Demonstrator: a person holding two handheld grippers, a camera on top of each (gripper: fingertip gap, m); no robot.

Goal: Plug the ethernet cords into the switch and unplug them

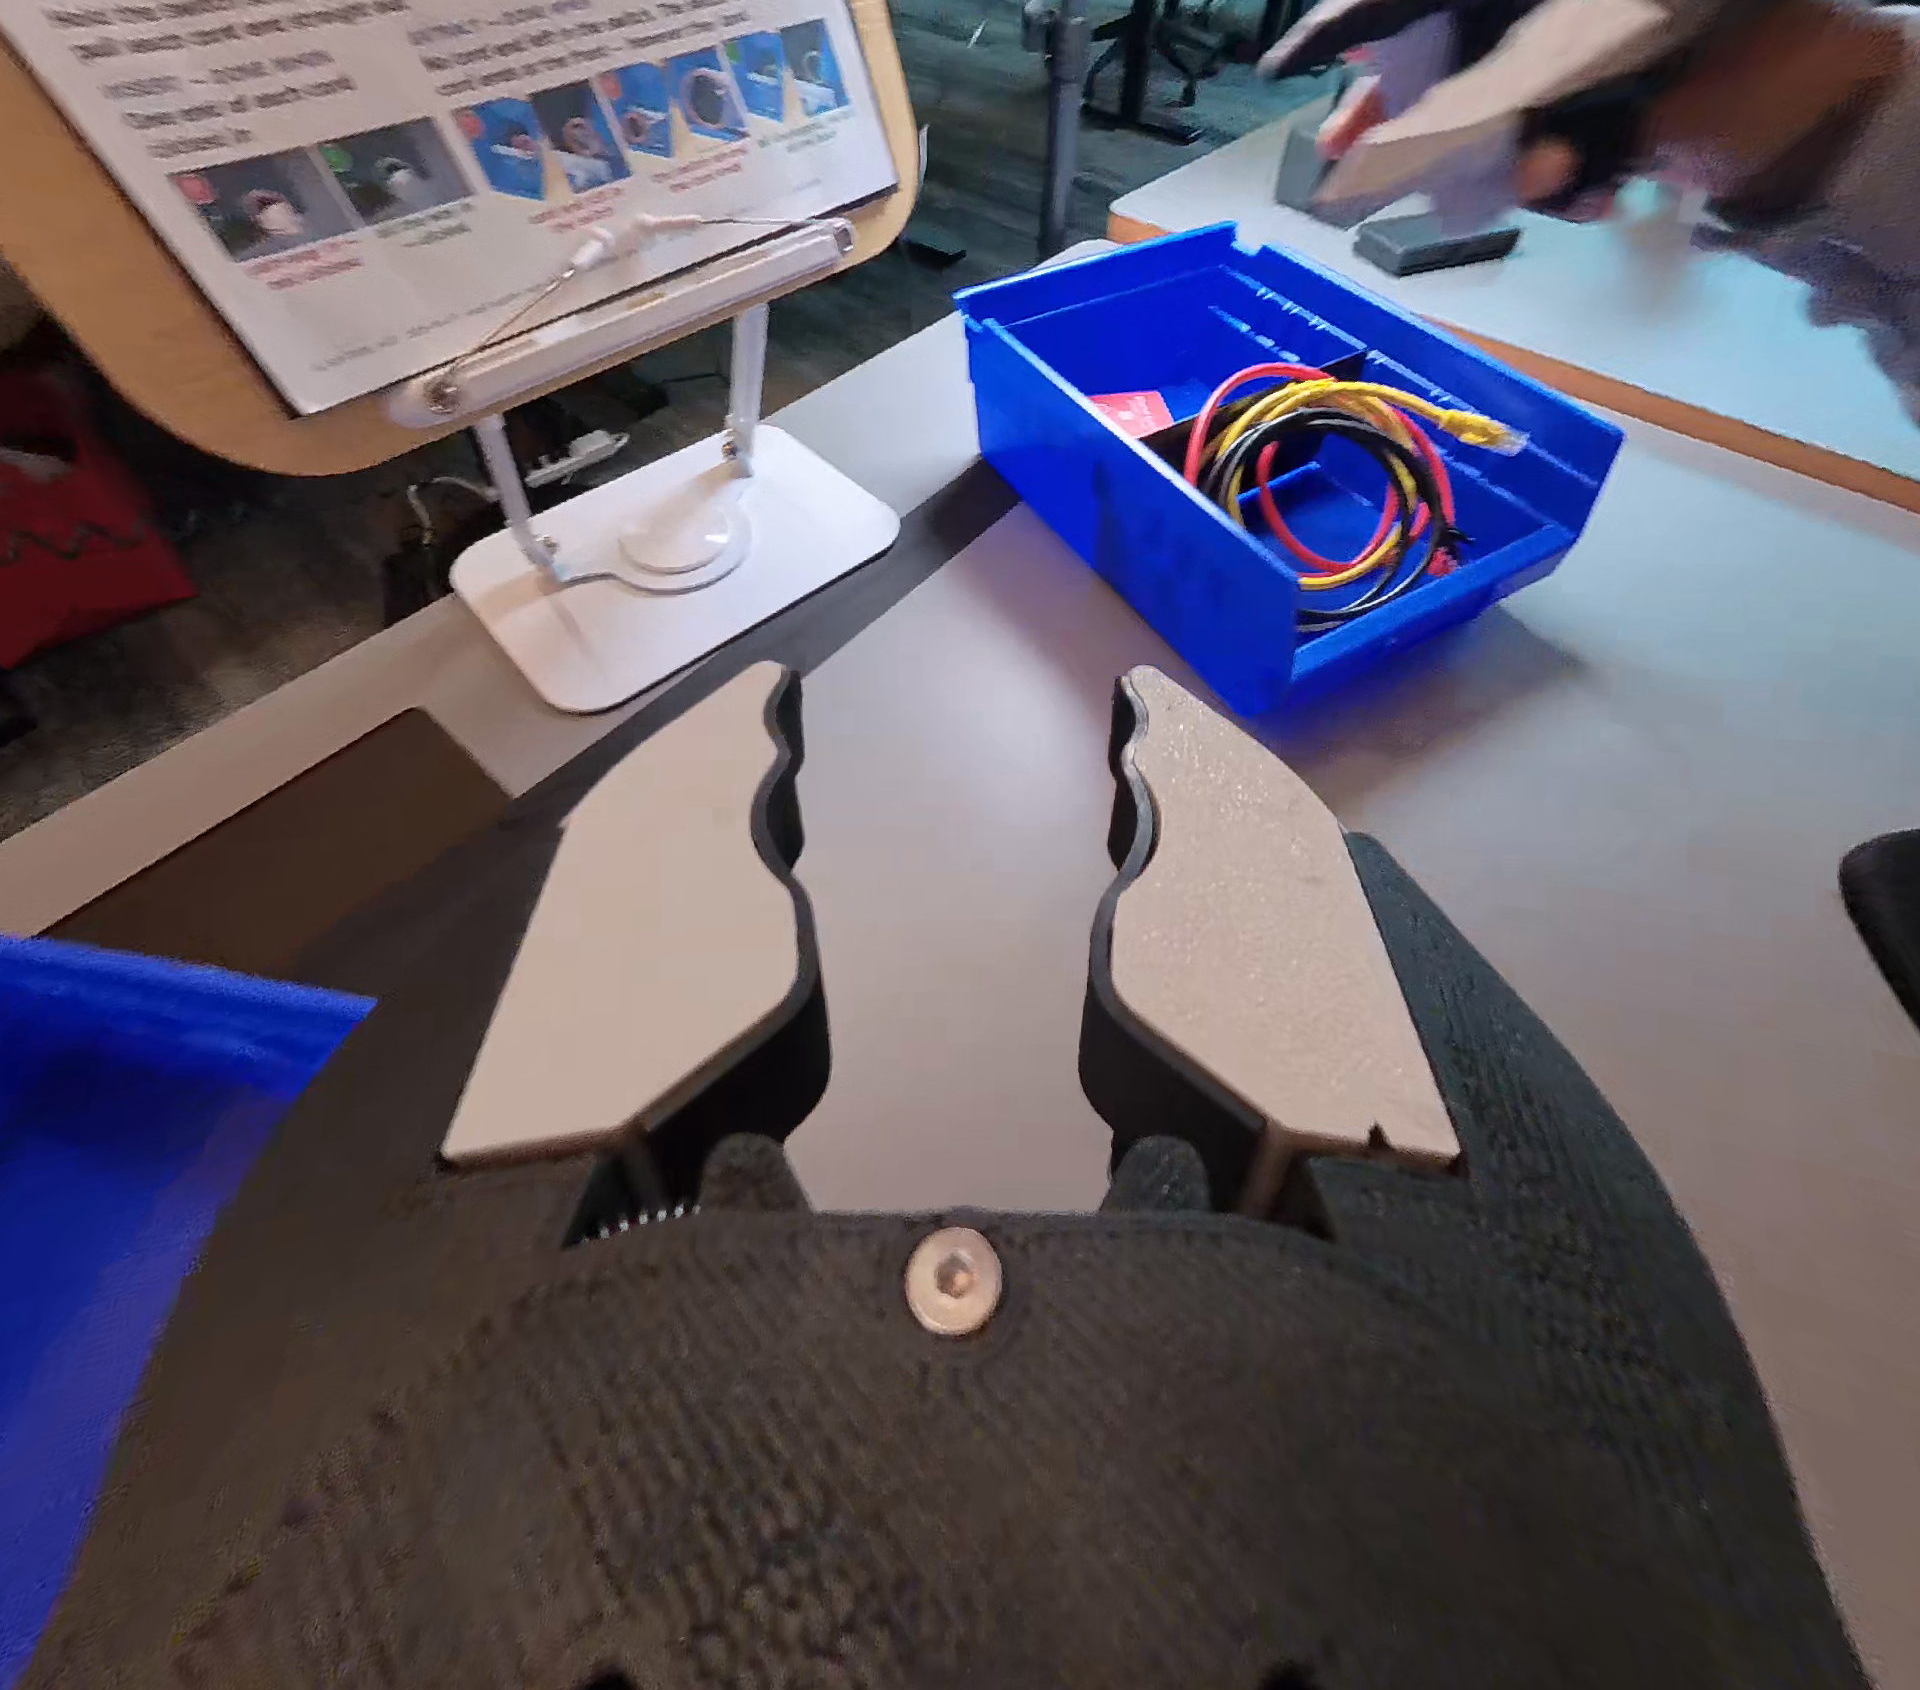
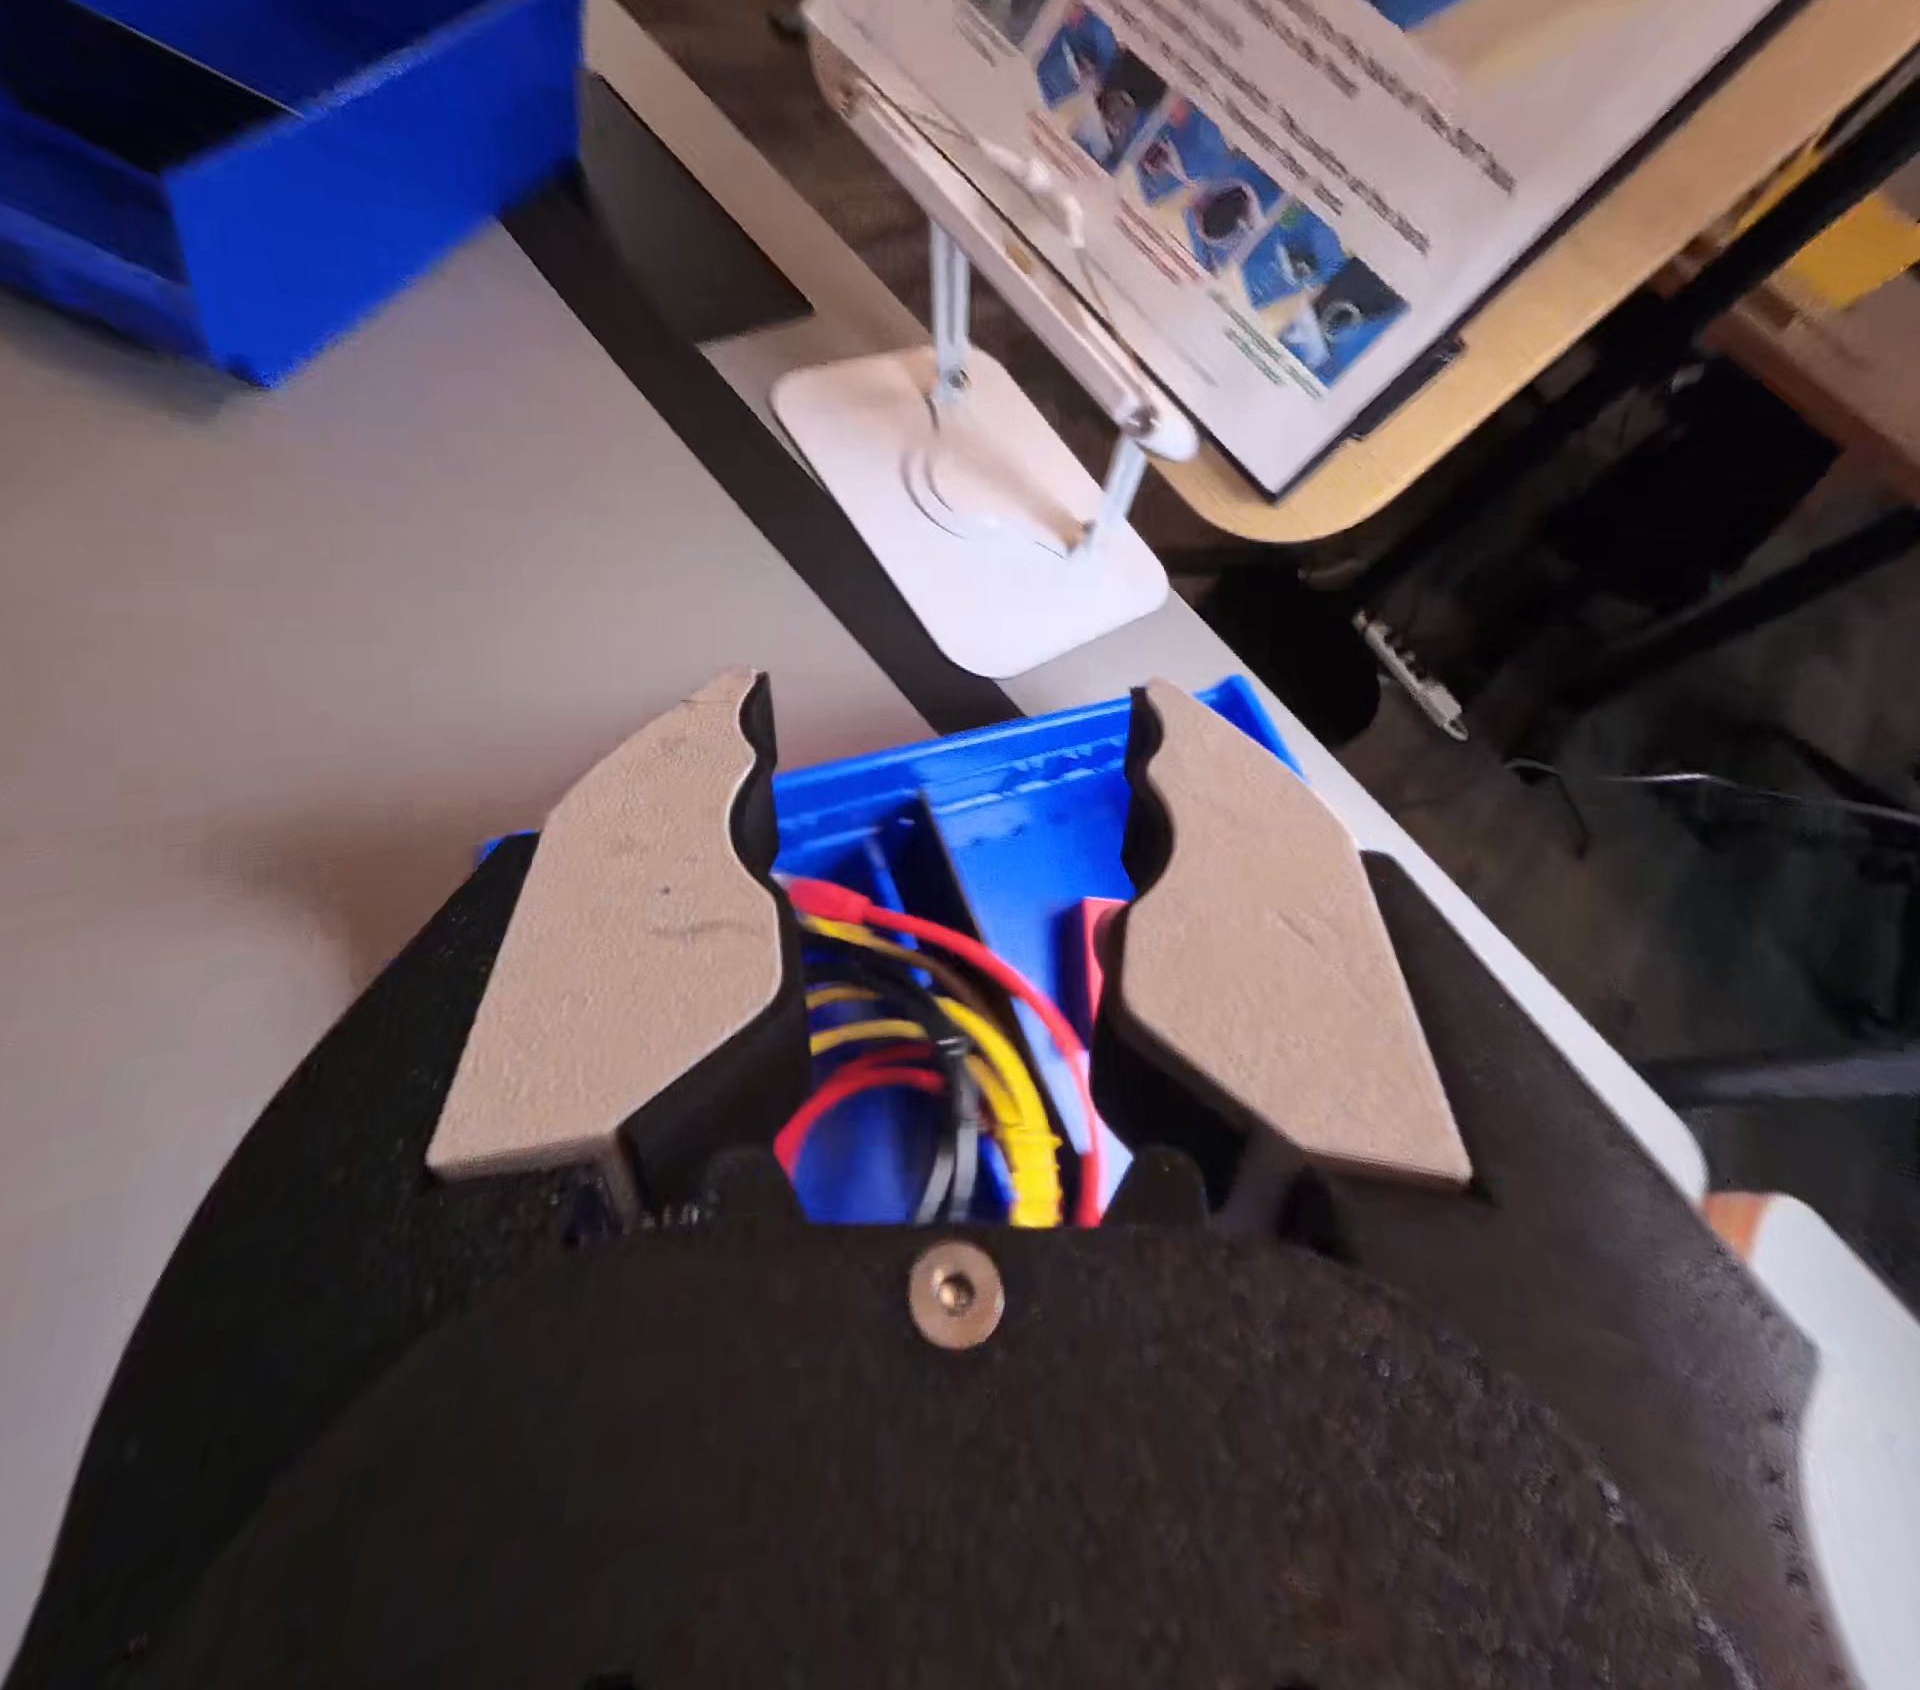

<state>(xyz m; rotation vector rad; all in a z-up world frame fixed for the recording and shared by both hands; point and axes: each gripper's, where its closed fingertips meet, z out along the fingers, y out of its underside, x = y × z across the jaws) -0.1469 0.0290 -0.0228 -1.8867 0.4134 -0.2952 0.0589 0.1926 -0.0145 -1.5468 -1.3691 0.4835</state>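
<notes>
A blue bin (image 1: 1143,539) on the grey table holds a coil of red, yellow and black ethernet cords (image 1: 1320,487), with a yellow plug (image 1: 1491,433) resting near its far wall. My left gripper (image 1: 956,705) is open and empty, low over bare table in front of the bin. My right gripper (image 2: 951,705) is open and empty, right above the same bin (image 2: 997,757), with the cords (image 2: 935,1017) showing between its fingers. It also shows blurred at the upper right of the left wrist view (image 1: 1455,71). I cannot make out a switch for certain.
A second blue bin (image 2: 343,113) with a black divider sits to the left, also showing in the left wrist view (image 1: 125,1173). An instruction sheet (image 1: 447,82) on a white stand (image 1: 675,570) rises at the table's far edge. Two dark grey blocks (image 1: 1439,246) lie on the neighbouring table. A red card (image 1: 1138,412) lies in the cord bin.
</notes>
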